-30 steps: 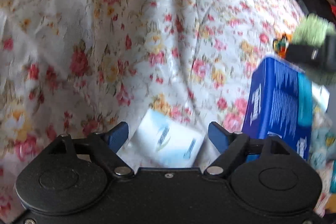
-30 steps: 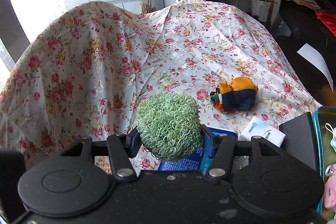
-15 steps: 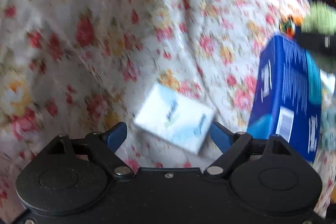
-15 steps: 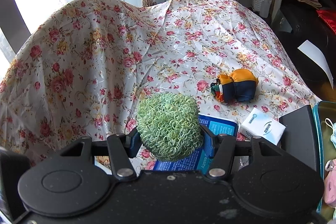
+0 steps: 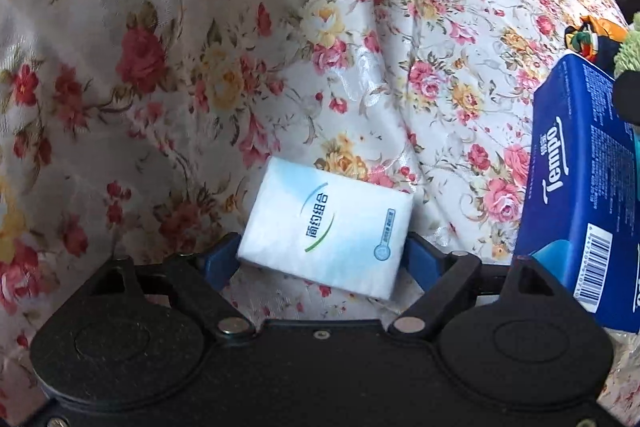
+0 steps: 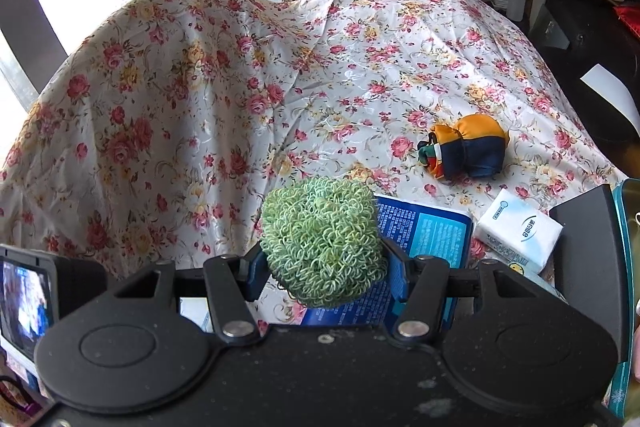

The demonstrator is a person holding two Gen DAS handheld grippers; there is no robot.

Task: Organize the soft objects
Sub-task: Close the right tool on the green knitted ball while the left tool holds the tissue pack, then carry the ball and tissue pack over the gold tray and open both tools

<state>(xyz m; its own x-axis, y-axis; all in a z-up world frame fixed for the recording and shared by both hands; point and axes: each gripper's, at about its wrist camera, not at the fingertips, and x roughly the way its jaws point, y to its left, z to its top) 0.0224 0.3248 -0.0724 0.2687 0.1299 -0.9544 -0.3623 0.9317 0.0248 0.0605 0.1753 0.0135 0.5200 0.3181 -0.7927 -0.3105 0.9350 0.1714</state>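
- left gripper spread wide, jaws just widened a touch, blue fingers flanking a small tissue pack; whether the pads touch its ends cannot be told.
- small tissue pack: white fading to pale blue, soft plastic wrap, green arc logo with printed characters, round blue mark at one corner; flat on the floral cloth, turned askew, near the camera.
- blue tissue box standing at the right, "tempo" in white script, barcode on its near corner.
- right gripper clenched on a green curly ball, a round tuft of pale green loops, held above the blue box.
- second white tissue pack lying to the right of the box.
- orange and navy pouch farther off on the cloth, bunched at its left end, well apart from the rest.
- teal tray at the far right edge.
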